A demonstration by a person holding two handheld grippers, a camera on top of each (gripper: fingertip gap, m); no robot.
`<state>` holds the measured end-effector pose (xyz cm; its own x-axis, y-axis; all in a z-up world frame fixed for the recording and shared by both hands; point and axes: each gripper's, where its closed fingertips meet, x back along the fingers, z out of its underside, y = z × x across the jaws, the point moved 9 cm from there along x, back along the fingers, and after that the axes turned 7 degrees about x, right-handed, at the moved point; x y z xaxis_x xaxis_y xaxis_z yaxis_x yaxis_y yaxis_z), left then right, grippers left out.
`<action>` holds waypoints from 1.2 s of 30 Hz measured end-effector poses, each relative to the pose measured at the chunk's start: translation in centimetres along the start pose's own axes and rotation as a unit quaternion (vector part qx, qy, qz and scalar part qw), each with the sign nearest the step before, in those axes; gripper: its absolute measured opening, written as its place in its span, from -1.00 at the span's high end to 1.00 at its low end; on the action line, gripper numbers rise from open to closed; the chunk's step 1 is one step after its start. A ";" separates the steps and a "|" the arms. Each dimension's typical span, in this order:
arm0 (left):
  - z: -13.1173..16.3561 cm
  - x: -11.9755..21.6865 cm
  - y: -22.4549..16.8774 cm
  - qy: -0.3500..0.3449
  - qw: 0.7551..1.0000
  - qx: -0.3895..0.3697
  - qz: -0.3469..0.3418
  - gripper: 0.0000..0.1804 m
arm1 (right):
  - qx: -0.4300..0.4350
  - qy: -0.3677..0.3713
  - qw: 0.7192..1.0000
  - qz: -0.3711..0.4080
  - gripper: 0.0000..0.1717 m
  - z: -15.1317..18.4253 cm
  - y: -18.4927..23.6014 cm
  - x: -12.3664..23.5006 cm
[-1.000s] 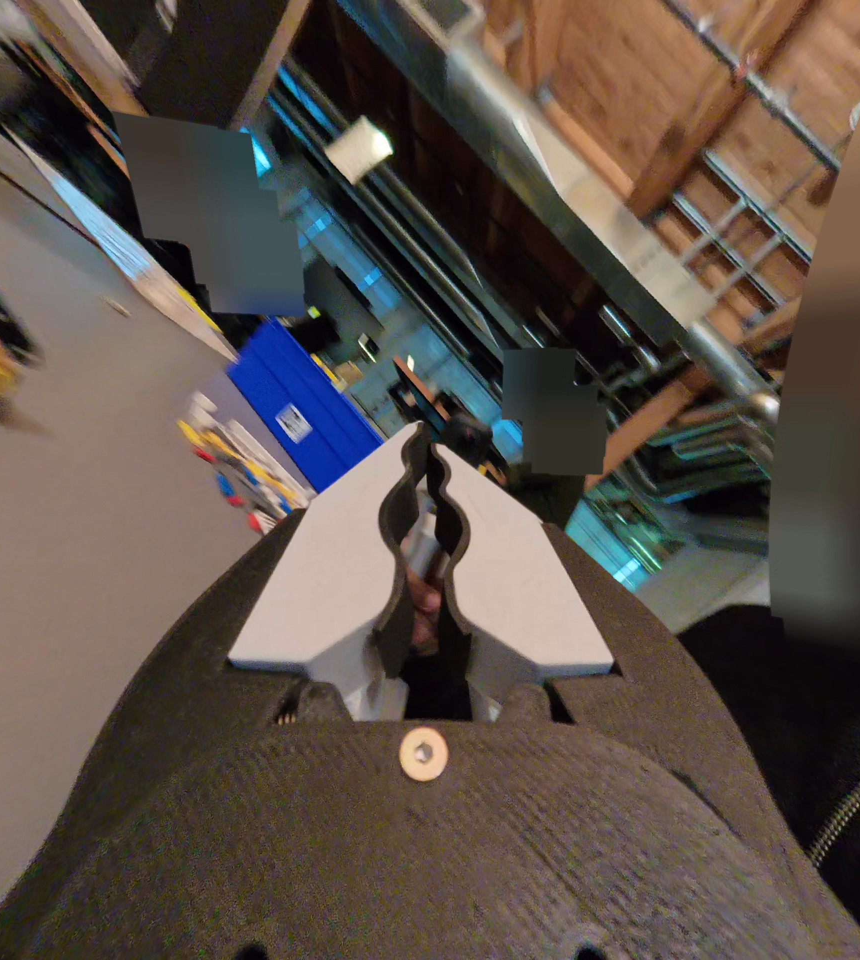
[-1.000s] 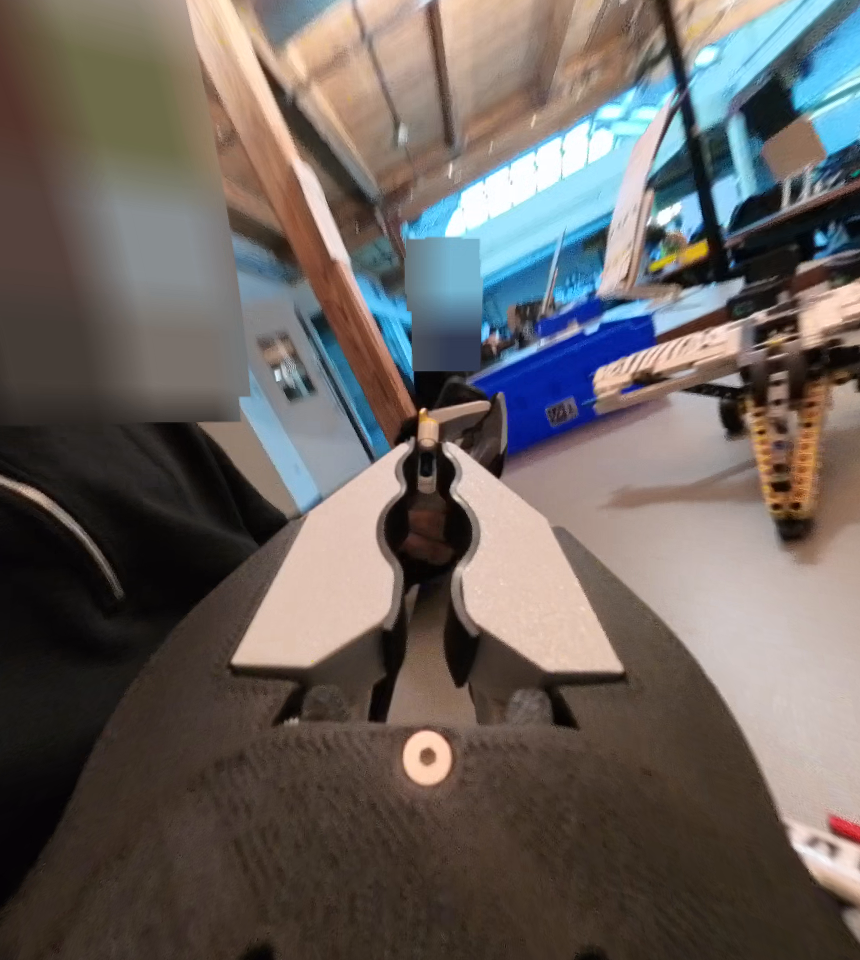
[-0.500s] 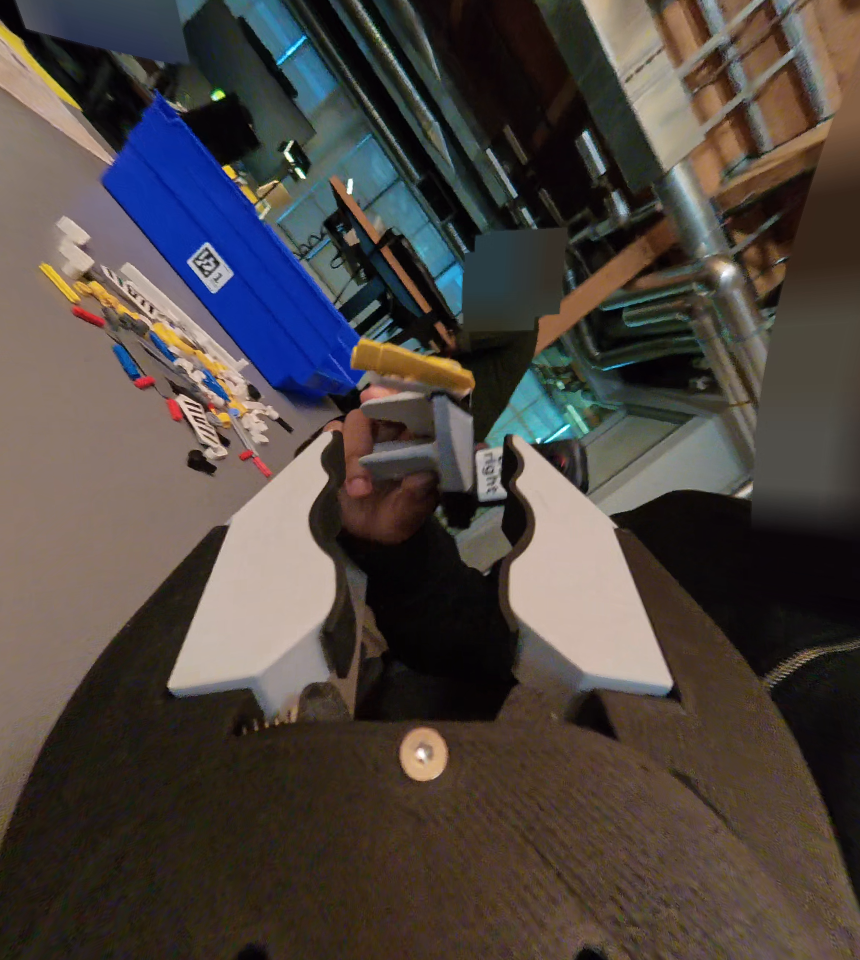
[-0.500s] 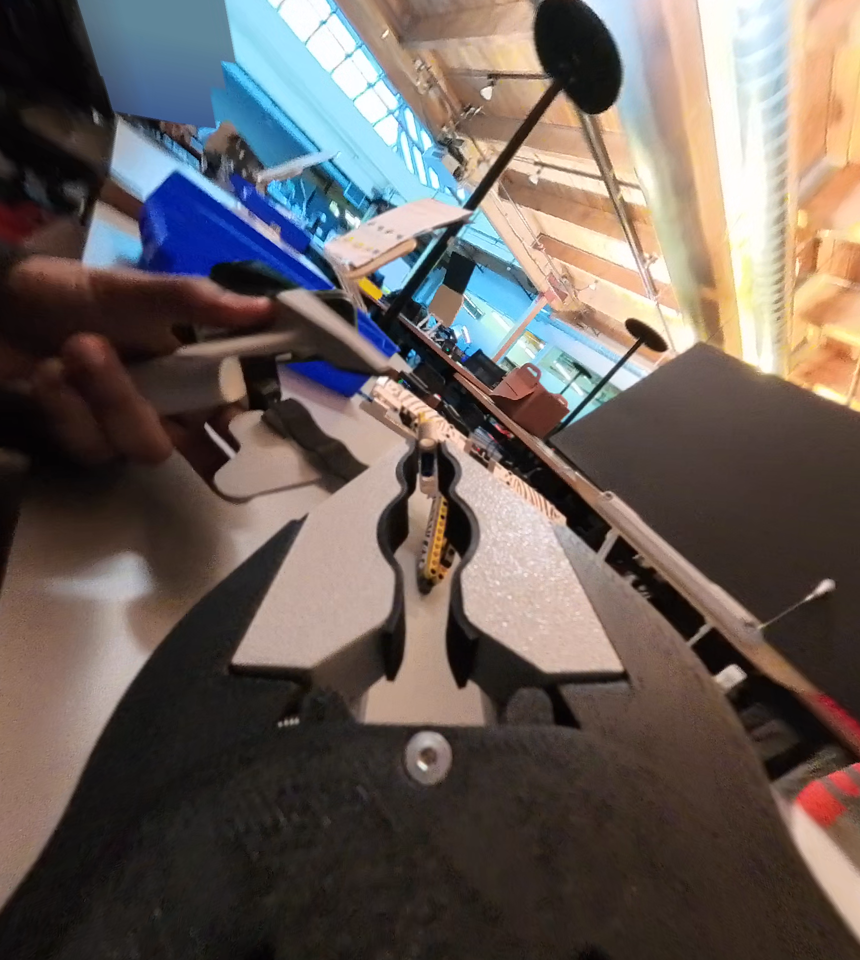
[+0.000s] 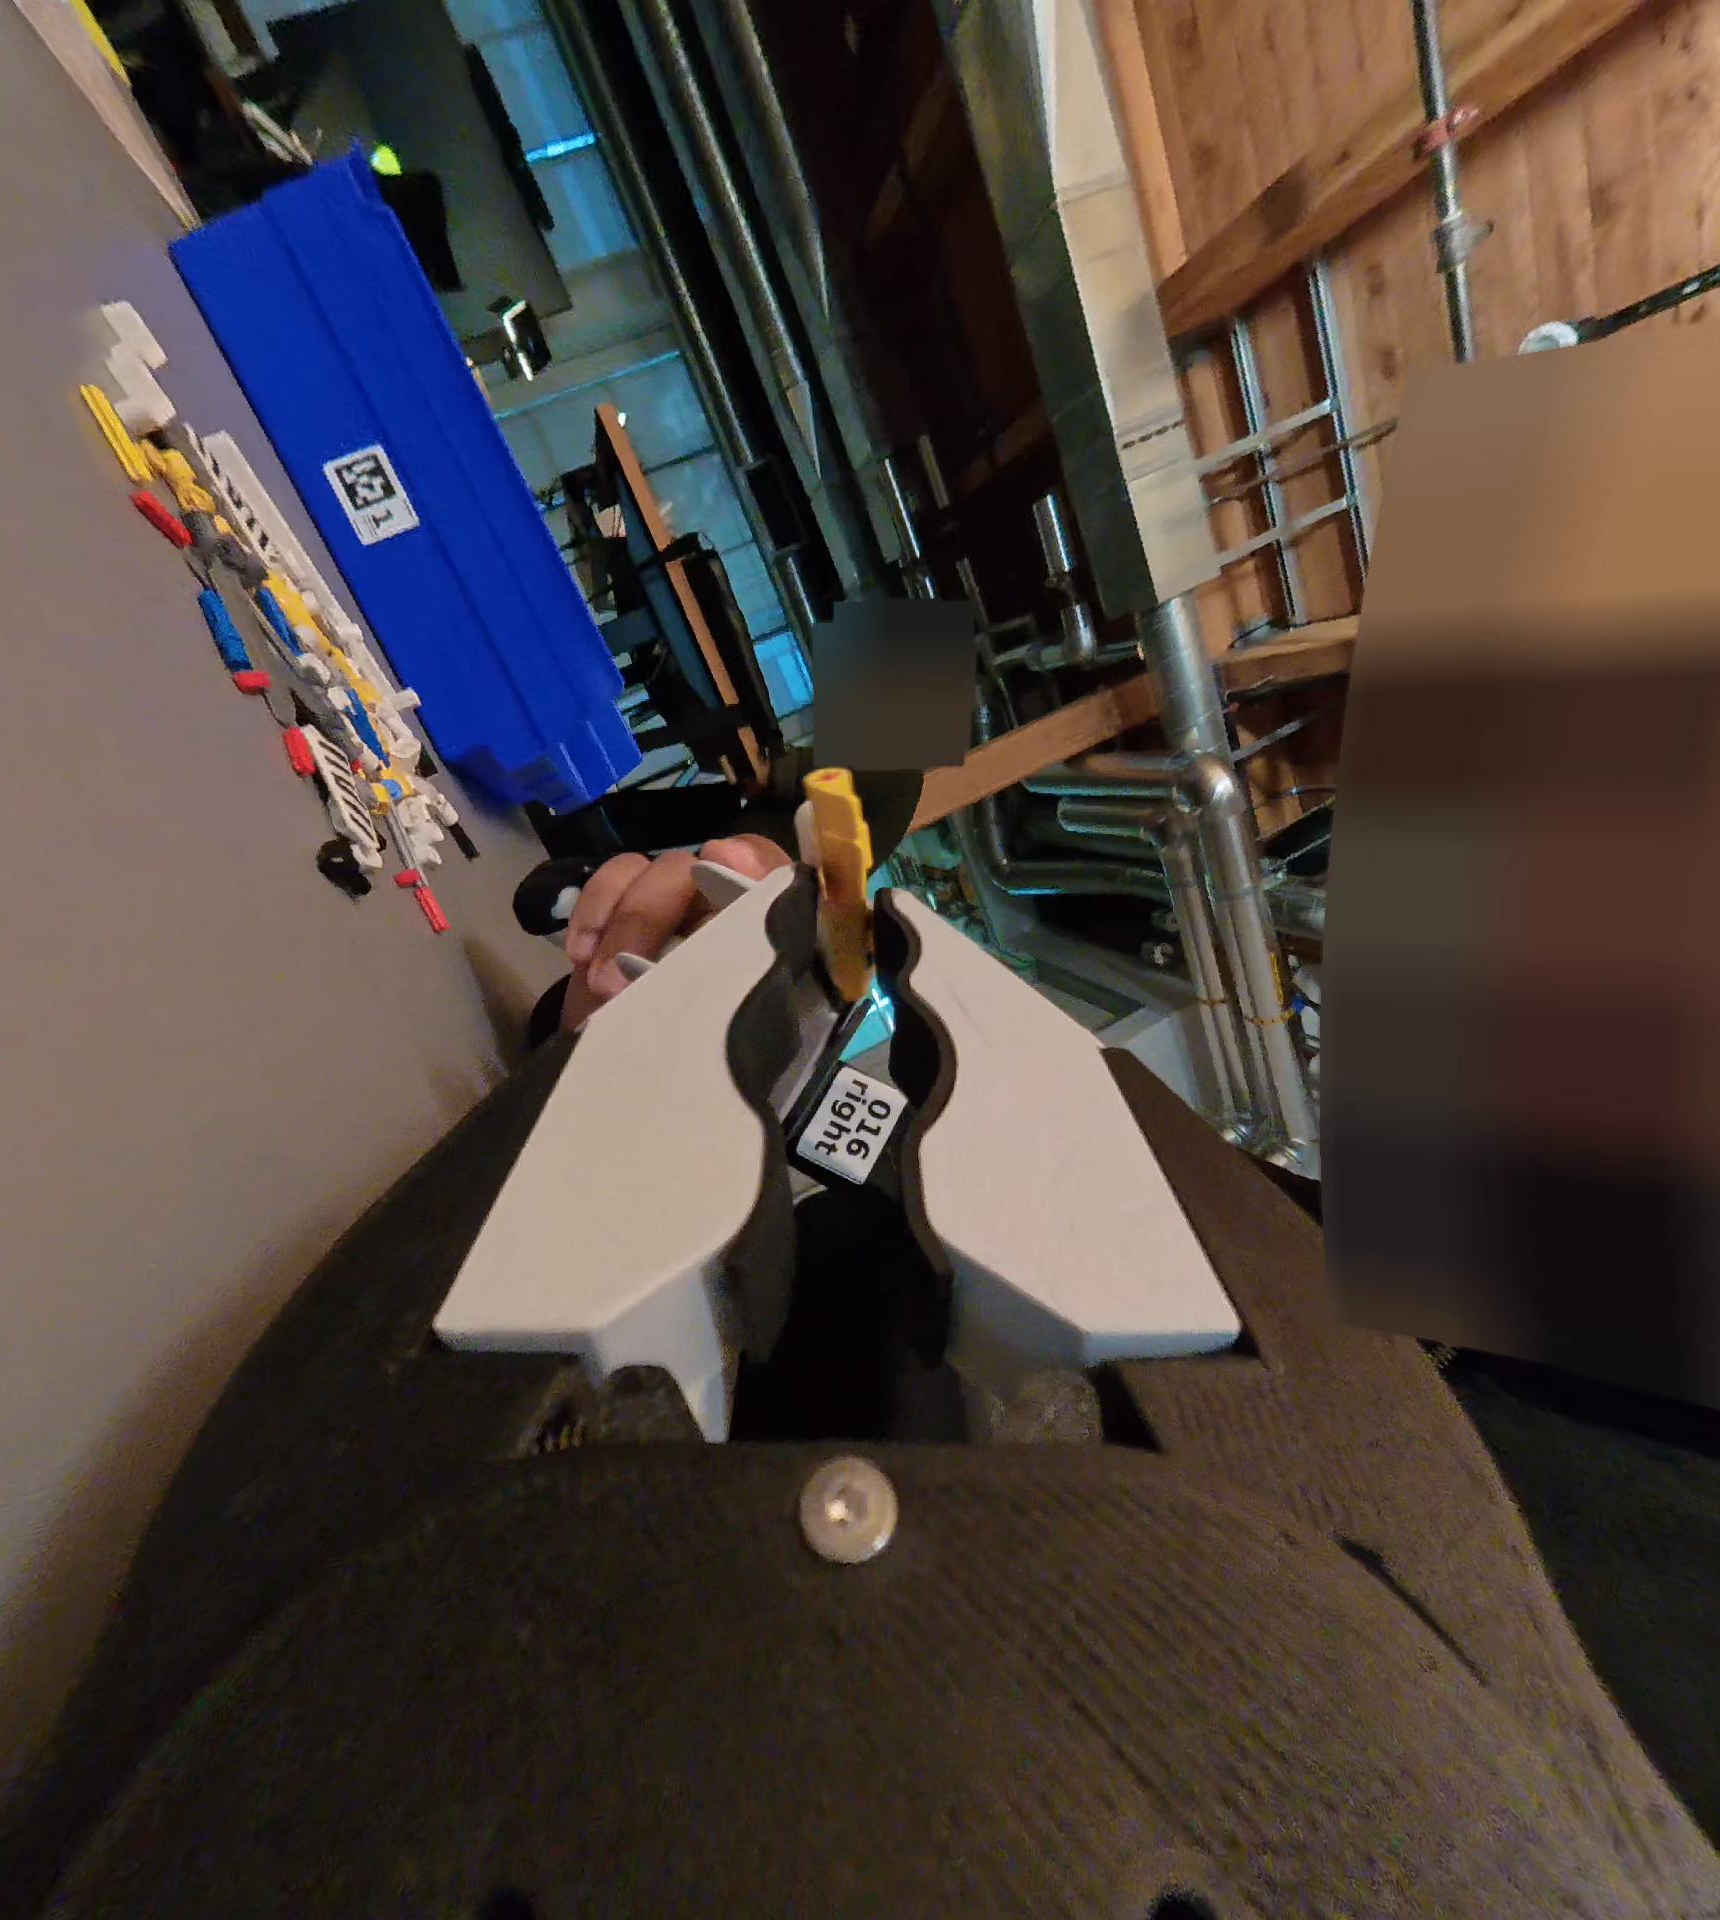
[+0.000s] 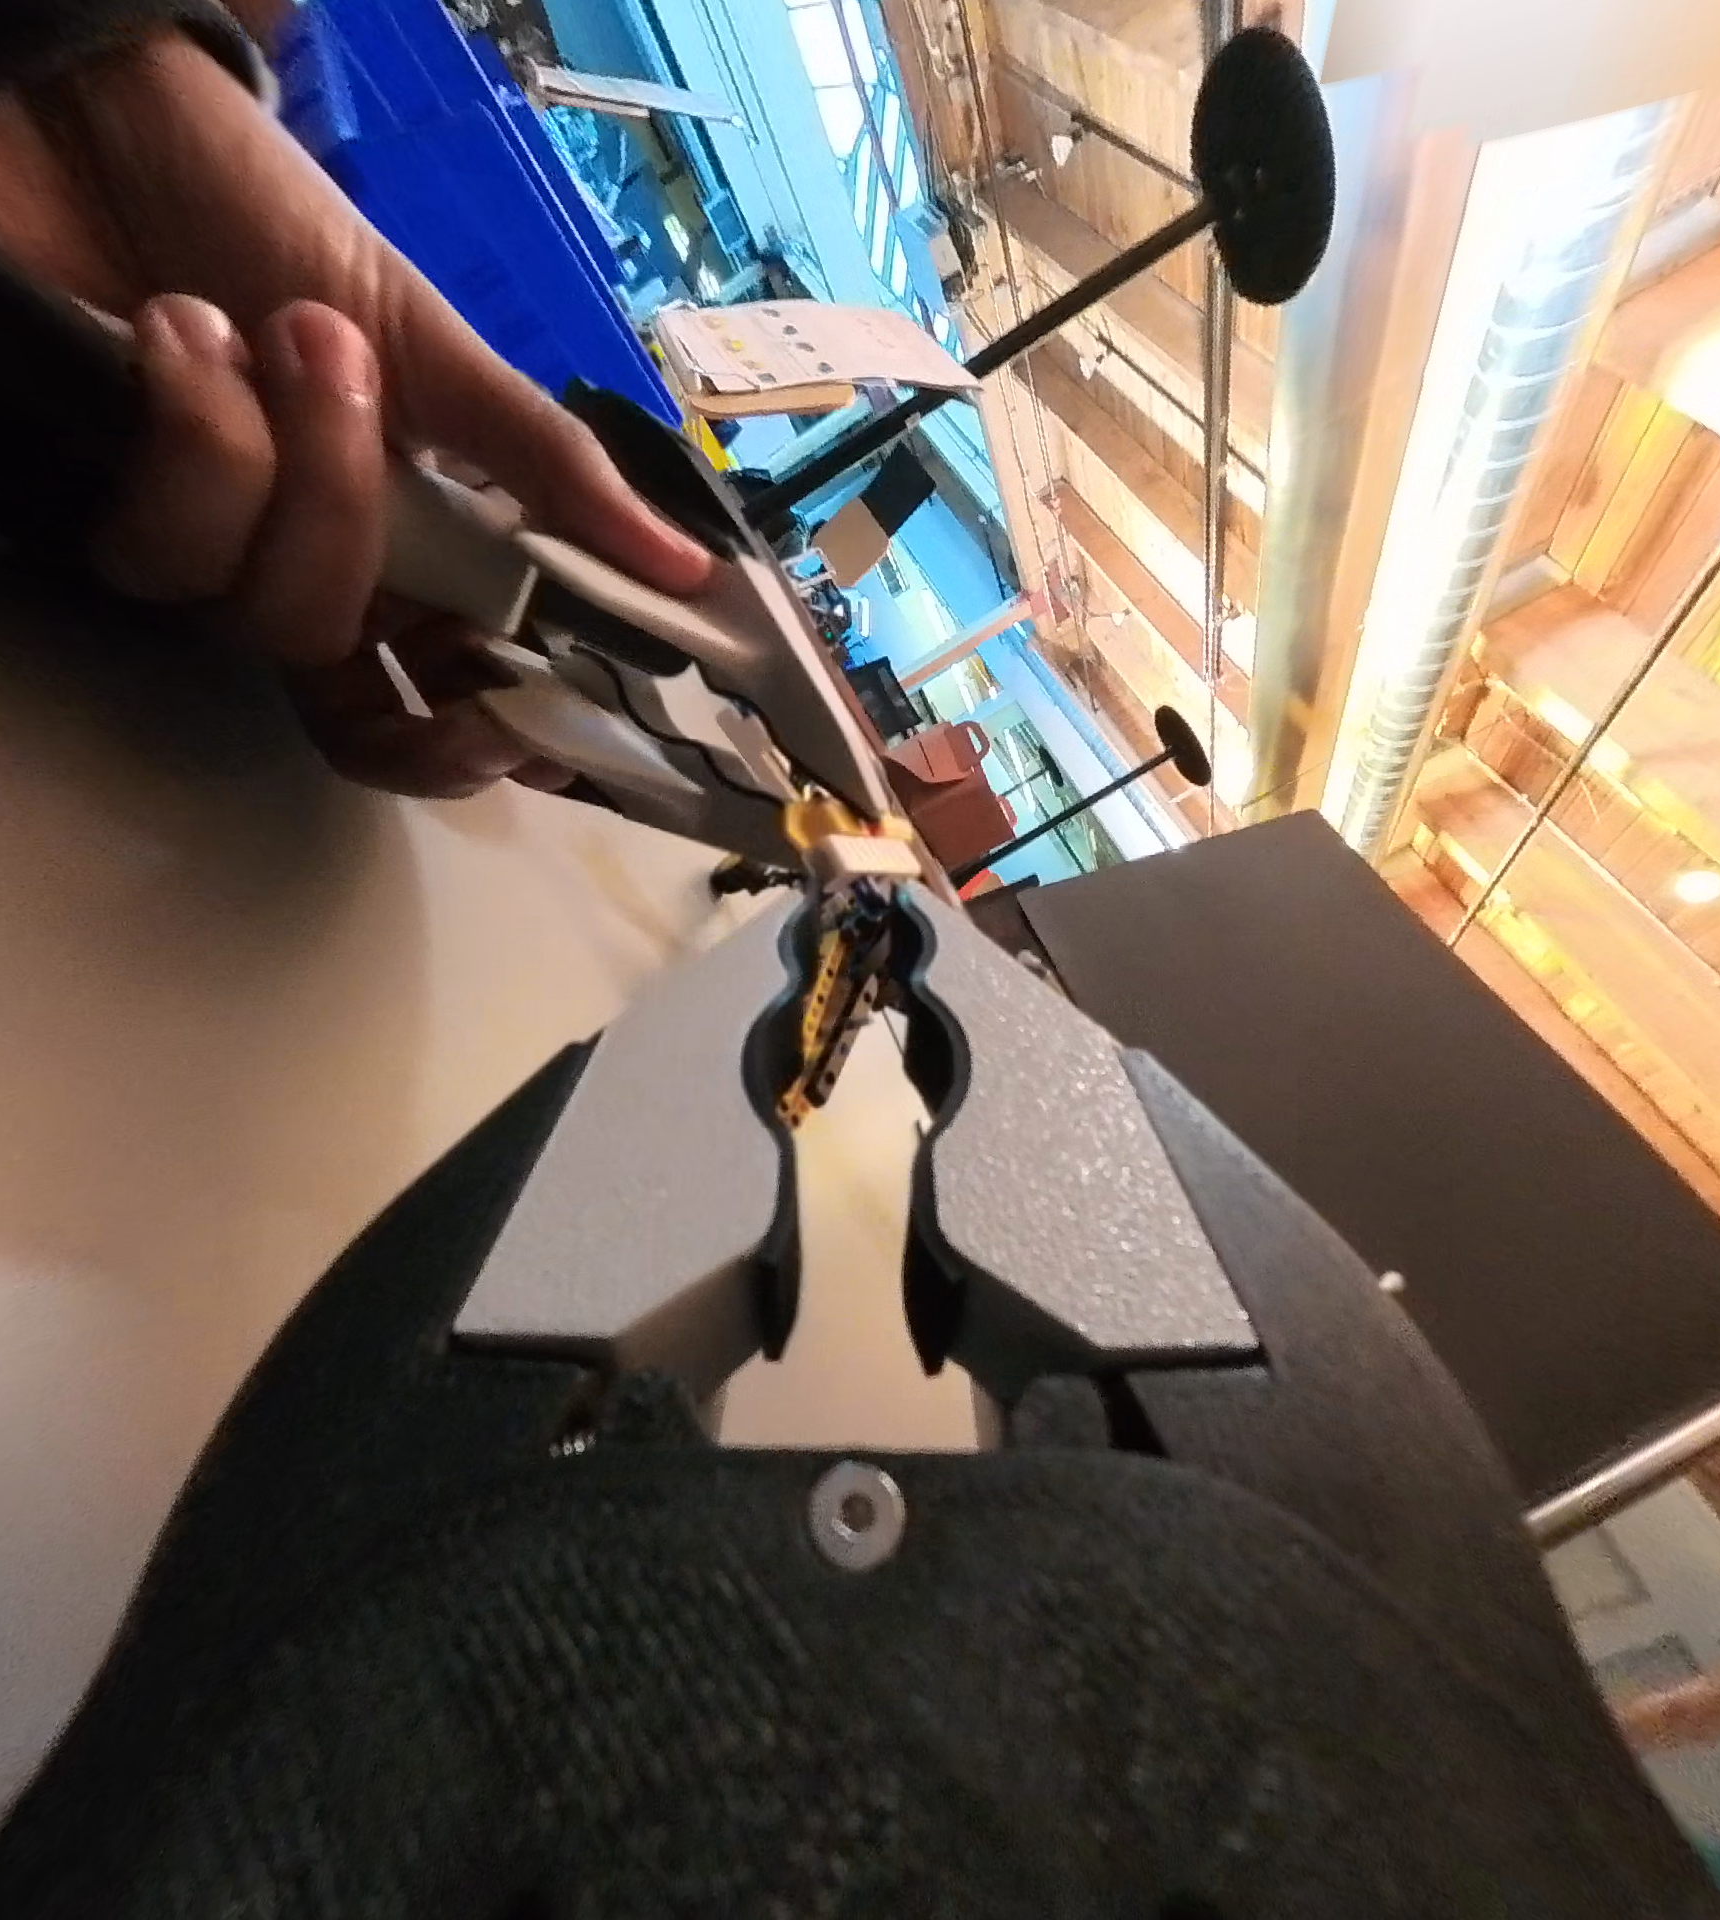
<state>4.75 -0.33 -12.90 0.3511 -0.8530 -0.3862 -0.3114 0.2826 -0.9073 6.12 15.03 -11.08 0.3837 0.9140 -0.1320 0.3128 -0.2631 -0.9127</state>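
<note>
Above the grey table [image 5: 56, 935], both tools pinch one yellow piece [image 5: 838, 883], its lower end hidden.

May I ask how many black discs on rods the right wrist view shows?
2: a large disc near the top edge, and a smaller disc farther off near mid-frame. Others may be hidden.

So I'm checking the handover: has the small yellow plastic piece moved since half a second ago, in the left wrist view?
Yes. The small yellow plastic piece has moved away from the blue plastic bin, down between the left hand-held gripper's fingertips.
</note>
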 end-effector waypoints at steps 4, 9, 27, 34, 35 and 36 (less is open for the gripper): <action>-0.1 0.1 -0.2 -0.028 0.999 -0.033 -0.008 0.98 | -0.086 0.007 0.996 -0.019 0.83 0.7 -0.4 0.0; -0.3 0.7 -0.4 -0.083 0.995 -0.058 -0.017 0.99 | -0.189 -0.019 0.982 -0.019 0.81 1.2 -1.5 0.7; 2.2 -1.1 0.2 -0.129 0.991 -0.040 0.008 1.00 | -0.191 0.019 0.981 -0.043 0.94 1.0 -1.5 0.6; 2.2 -1.1 0.2 -0.128 0.991 -0.030 0.009 1.00 | -0.183 0.018 0.982 -0.039 0.94 1.0 -1.4 0.6; 2.2 -1.1 0.2 -0.128 0.991 -0.030 0.010 1.00 | -0.181 0.020 0.982 -0.039 0.94 1.0 -1.4 0.6; 2.2 -1.1 0.2 -0.129 0.991 -0.030 0.009 1.00 | -0.186 0.022 0.981 -0.042 0.94 1.0 -1.4 0.6</action>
<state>6.28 1.64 -13.08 0.5574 -0.7051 -0.4384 -0.3692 0.2625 -0.8915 4.99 16.24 -10.25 0.3769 0.9255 -0.0383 0.6376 -0.2892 -0.7140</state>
